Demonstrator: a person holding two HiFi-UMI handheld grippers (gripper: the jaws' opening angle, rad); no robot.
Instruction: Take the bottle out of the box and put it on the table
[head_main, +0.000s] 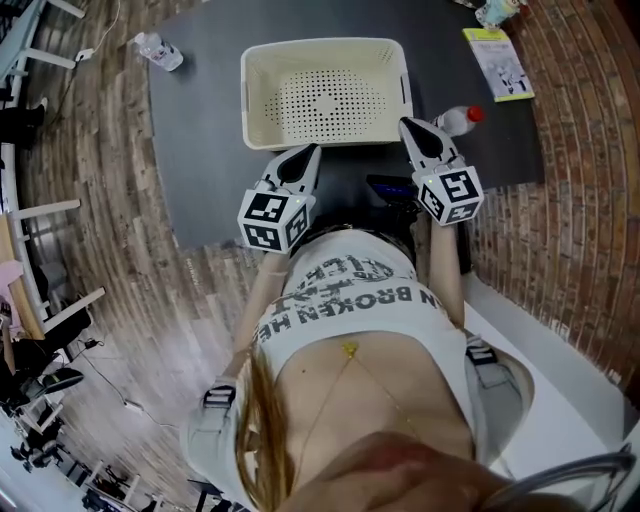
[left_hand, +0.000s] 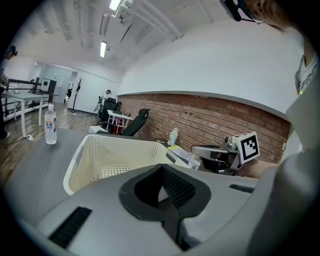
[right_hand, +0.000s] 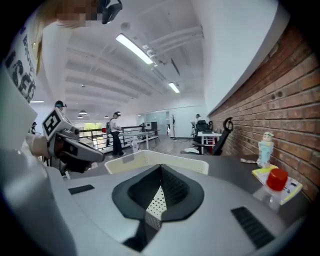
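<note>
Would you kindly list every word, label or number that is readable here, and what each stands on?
"BROKEN": on the person's shirt, upside down in the head view; the letters around it are partly cut off.
Booklet: its print is too small to read.
Red-capped bottle: no label can be read.

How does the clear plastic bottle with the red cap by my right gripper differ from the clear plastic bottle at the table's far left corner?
Cap: the clear plastic red-capped bottle has a red top, while the clear plastic corner bottle has a white one.
Place: the red-capped bottle stands right of the cream perforated basket, beside the right gripper. The corner bottle stands far from it.
Both are clear and upright, and both stand on the dark grey table, outside the basket.
</note>
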